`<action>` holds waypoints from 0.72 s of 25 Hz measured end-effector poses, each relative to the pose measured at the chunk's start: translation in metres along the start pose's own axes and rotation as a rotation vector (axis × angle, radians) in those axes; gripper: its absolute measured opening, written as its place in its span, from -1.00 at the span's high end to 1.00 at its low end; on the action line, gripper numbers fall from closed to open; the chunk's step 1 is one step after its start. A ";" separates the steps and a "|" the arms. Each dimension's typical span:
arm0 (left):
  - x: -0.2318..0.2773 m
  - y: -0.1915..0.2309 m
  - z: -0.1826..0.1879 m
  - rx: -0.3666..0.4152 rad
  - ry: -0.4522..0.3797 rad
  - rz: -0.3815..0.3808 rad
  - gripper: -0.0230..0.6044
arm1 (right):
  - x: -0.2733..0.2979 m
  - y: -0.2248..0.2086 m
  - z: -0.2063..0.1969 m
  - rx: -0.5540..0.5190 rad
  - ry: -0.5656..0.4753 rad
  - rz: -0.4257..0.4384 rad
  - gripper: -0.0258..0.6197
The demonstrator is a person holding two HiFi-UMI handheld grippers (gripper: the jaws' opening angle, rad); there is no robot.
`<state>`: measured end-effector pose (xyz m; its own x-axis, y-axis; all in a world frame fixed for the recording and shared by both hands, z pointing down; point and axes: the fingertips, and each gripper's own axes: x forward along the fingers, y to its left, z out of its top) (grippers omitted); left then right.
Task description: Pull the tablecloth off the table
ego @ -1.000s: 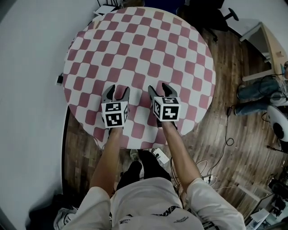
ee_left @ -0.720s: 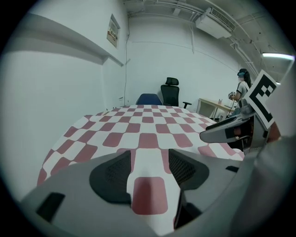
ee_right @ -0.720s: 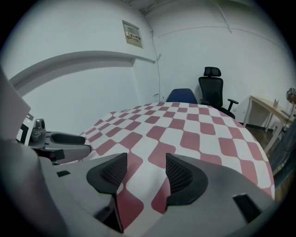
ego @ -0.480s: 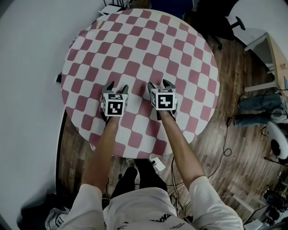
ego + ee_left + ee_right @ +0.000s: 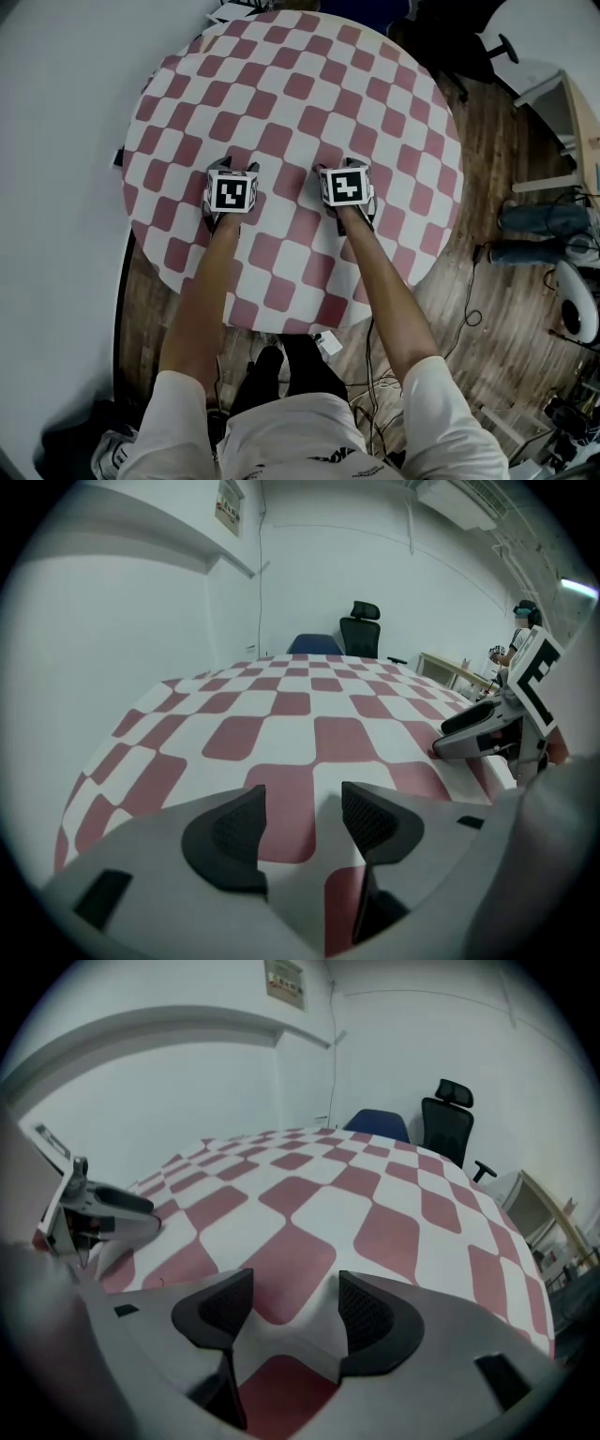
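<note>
A red-and-white chequered tablecloth (image 5: pixel 291 112) covers a round table. Both grippers hang over its near half, tilted down at the cloth. My left gripper (image 5: pixel 231 171) is on the left with its marker cube on top. In the left gripper view its jaws (image 5: pixel 305 813) stand open just above the cloth (image 5: pixel 281 714), with nothing pinched between the pads. My right gripper (image 5: pixel 339 171) is a hand's width to the right. Its jaws (image 5: pixel 295 1302) are wide open over a red square of the cloth (image 5: pixel 319 1194), pads apart and gripping nothing.
A black office chair (image 5: pixel 469 37) and a blue chair (image 5: pixel 366 9) stand beyond the table's far edge. A white wall (image 5: pixel 56 141) runs along the left. A desk (image 5: pixel 577 103), cables (image 5: pixel 469 309) and someone's legs (image 5: pixel 534 220) lie to the right on the wooden floor.
Both grippers have moved forward from the table's near edge toward its middle and tipped down, so the cubes now hide the jaws in the head view.
</note>
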<state>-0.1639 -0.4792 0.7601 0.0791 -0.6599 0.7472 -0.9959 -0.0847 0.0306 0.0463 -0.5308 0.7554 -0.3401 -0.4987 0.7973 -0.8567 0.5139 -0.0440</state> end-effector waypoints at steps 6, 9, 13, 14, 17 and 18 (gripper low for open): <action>0.005 -0.003 -0.010 -0.003 0.026 -0.016 0.15 | 0.003 -0.001 -0.005 -0.010 0.017 0.002 0.02; -0.002 -0.004 -0.006 -0.002 0.054 -0.009 0.18 | 0.002 -0.003 -0.005 -0.003 0.028 -0.003 0.05; 0.000 -0.004 -0.009 -0.003 0.063 -0.010 0.26 | -0.002 0.000 -0.001 -0.022 -0.008 -0.008 0.16; 0.002 -0.005 -0.012 -0.007 0.060 -0.012 0.28 | -0.003 0.002 -0.001 -0.025 -0.013 -0.007 0.19; 0.003 -0.007 -0.014 -0.005 0.063 -0.014 0.39 | -0.004 0.003 -0.002 -0.021 0.002 -0.003 0.33; 0.003 -0.008 -0.013 -0.001 0.065 -0.015 0.44 | -0.005 0.002 -0.003 -0.017 0.011 -0.002 0.38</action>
<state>-0.1564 -0.4707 0.7705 0.0907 -0.6084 0.7884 -0.9947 -0.0934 0.0424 0.0472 -0.5253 0.7534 -0.3341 -0.4923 0.8037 -0.8507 0.5247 -0.0322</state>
